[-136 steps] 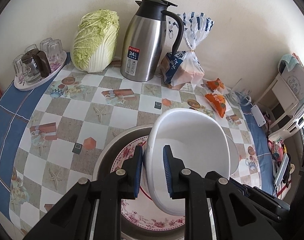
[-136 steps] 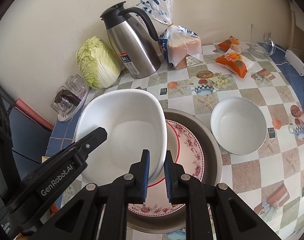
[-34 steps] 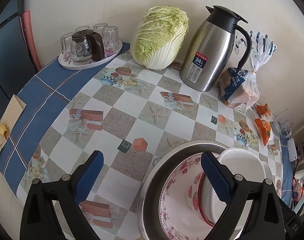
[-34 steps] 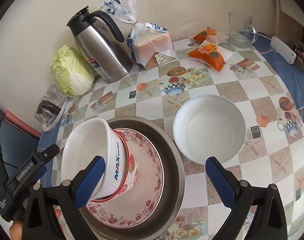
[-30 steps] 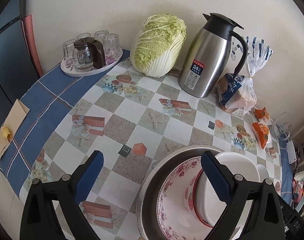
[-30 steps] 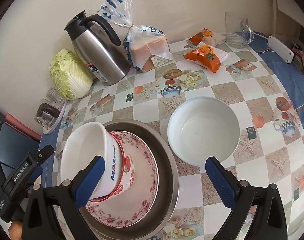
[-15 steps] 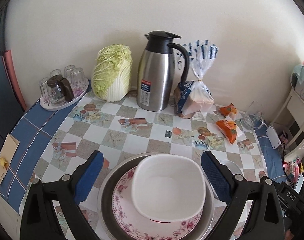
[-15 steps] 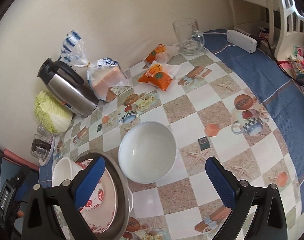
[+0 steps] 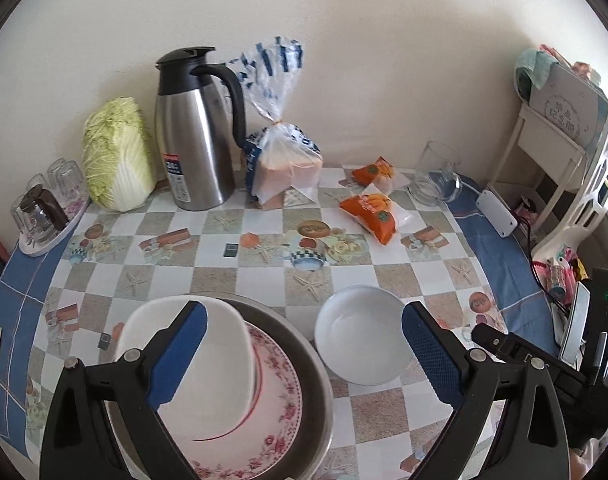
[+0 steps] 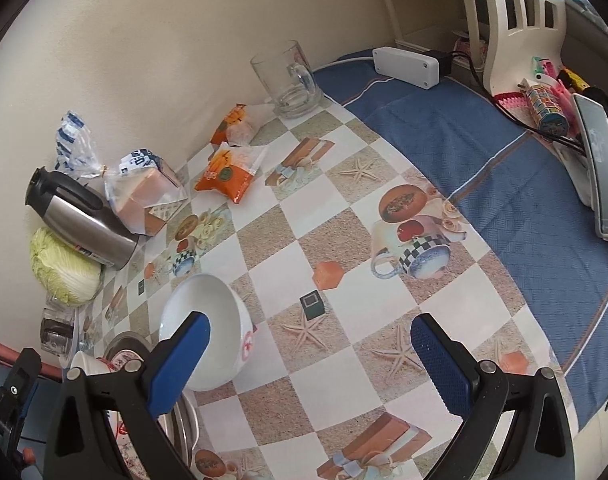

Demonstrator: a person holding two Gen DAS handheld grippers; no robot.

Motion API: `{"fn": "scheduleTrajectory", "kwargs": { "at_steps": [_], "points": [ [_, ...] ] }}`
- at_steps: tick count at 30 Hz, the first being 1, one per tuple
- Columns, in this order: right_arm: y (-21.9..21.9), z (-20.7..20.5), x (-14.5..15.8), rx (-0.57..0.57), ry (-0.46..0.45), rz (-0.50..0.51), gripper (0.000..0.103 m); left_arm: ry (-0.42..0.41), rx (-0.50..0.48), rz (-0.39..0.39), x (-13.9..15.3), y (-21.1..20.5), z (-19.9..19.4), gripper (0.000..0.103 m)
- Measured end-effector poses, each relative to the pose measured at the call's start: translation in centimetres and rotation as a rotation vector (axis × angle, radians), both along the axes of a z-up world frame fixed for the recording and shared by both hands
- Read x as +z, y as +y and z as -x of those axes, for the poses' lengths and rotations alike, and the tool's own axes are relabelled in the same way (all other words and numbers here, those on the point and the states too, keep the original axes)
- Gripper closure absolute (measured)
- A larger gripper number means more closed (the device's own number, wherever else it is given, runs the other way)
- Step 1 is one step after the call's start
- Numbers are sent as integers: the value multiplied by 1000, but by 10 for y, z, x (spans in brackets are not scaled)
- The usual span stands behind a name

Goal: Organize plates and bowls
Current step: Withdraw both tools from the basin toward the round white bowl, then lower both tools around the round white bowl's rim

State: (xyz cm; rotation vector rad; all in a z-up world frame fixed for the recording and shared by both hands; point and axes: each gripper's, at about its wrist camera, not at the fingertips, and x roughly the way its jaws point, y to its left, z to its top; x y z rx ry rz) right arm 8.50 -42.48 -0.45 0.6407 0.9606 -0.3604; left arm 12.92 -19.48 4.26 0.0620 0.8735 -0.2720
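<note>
Left gripper [image 9: 299, 354]: jaws spread wide, gripping nothing, hovering at the lower centre of its frame. Right gripper [image 10: 310, 360]: likewise spread wide and empty, hanging over the counter [image 10: 344, 216]. White square bowl [image 9: 187, 356]: sitting in the floral plate [image 9: 271, 420], itself lying in the metal basin [image 9: 320, 380], lower left. Round white bowl [image 9: 362, 346]: standing on the counter just right of the basin. Thermos jug [image 9: 191, 136], cabbage [image 9: 115, 156], bread bag [image 9: 283, 164]: standing along the wall.

A white bowl [image 9: 207, 364] sits on a pink-flowered plate [image 9: 275, 412] over a checked blue-bordered tablecloth [image 9: 384, 280].
</note>
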Motion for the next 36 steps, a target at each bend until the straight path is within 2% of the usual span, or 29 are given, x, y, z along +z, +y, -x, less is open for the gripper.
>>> {"fn": "scheduleTrajectory", "kwargs": {
  "at_steps": [9, 16, 21, 29, 32, 36],
  "points": [
    [11, -18, -30, 65, 76, -1, 1, 125, -58, 18, -33, -34, -24, 5],
    [23, -32, -38, 108, 105, 31, 1, 80, -35, -29, -42, -44, -41, 5],
    [31, -43, -46, 125, 130, 64, 3, 129, -56, 10, -54, -49, -51, 5],
    [42, -54, -58, 149, 156, 83, 20, 148, -69, -22, -66, -58, -60, 5],
    [45, -57, -60, 154, 146, 70, 30, 142, -68, -37, -68, -57, -62, 5],
    [50, -60, -59, 164, 123, 55, 50, 146, -70, -24, -69, -56, -63, 5]
  ]
}}
